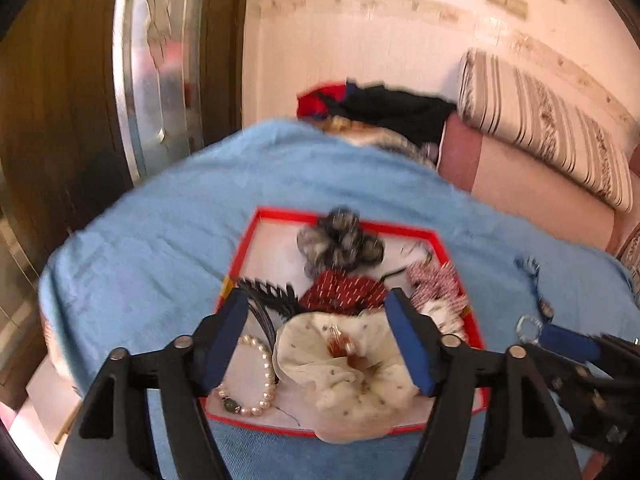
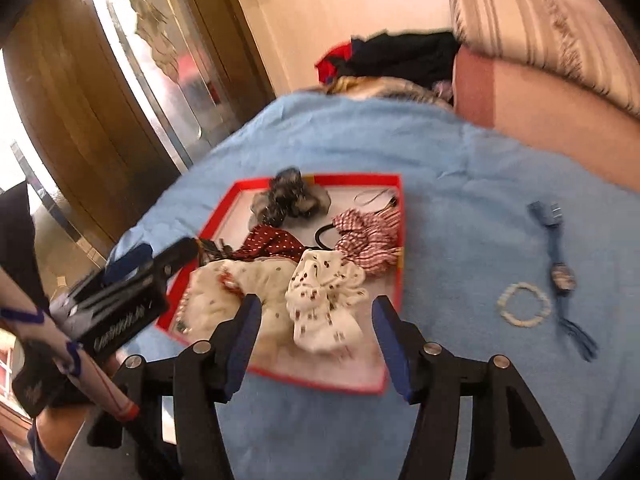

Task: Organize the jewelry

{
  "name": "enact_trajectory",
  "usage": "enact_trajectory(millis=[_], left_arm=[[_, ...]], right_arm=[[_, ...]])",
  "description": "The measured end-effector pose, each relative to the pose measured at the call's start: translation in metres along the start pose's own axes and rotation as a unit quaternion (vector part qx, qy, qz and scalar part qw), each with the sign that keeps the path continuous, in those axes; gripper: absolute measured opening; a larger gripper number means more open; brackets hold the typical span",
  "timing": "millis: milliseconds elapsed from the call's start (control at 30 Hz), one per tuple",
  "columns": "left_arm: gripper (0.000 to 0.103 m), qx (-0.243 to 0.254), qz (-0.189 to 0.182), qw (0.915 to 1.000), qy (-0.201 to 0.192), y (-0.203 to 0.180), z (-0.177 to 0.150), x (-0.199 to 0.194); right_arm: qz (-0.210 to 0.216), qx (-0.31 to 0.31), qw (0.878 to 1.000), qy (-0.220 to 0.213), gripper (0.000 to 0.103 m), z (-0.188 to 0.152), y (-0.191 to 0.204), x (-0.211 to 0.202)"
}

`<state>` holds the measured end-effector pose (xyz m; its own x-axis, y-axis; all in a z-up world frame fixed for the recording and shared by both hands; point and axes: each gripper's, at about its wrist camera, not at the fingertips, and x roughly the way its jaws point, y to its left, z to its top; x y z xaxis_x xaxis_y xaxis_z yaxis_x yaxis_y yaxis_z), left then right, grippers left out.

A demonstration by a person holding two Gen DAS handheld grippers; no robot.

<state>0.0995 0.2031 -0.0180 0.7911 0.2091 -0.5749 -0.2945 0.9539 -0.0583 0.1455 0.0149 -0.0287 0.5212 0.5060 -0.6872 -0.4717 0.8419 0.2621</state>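
A red-rimmed white tray lies on a blue blanket. It holds several scrunchies, a black comb and a pearl bracelet. My left gripper is open over the tray's near side, its jaws either side of a cream scrunchie. My right gripper is open above the tray's near edge, by a white patterned scrunchie. A white bead bracelet and a blue watch lie on the blanket to the right of the tray. The right gripper shows in the left view beside the clear ring of beads.
The blue blanket covers a bed. A pink bolster and a striped cushion lie at the far right. Dark and red clothes are piled at the far end. A wooden wardrobe with a mirror stands left.
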Motion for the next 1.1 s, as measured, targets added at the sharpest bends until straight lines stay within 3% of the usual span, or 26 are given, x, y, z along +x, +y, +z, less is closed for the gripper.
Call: enact_trajectory(millis=[33,100,167,367,500,733,1100], left_arm=[[0.078,0.002,0.009,0.9999,-0.012,-0.003,0.001,-0.011],[0.097,0.004,0.018,0.9990,-0.042,-0.008,-0.001,-0.050],[0.103,0.007,0.022,0.9977,-0.064,-0.012,-0.005,-0.085],[0.103,0.023,0.076,0.9946,-0.068,-0.025,-0.014,-0.162],[0.103,0.025,0.060,0.9962,-0.057,-0.030,-0.027,-0.195],[0.103,0.008,0.099,0.9935,-0.054,-0.023,-0.033,-0.206],[0.103,0.013,0.109,0.9923,-0.058,-0.019,-0.036,-0.206]], right_arm=[[-0.006,-0.006,1.000,-0.009,0.070,-0.004,0.002,-0.016],[-0.016,-0.018,0.999,-0.028,0.073,-0.011,0.007,-0.048],[-0.015,-0.027,0.998,-0.045,0.077,-0.018,0.012,-0.079],[-0.022,-0.032,0.994,-0.101,0.086,-0.046,0.025,-0.168],[-0.016,-0.025,0.992,-0.121,0.088,-0.062,0.033,-0.198],[-0.004,-0.049,0.990,-0.133,0.088,-0.075,0.053,-0.220],[-0.010,-0.053,0.990,-0.133,0.089,-0.079,0.060,-0.221]])
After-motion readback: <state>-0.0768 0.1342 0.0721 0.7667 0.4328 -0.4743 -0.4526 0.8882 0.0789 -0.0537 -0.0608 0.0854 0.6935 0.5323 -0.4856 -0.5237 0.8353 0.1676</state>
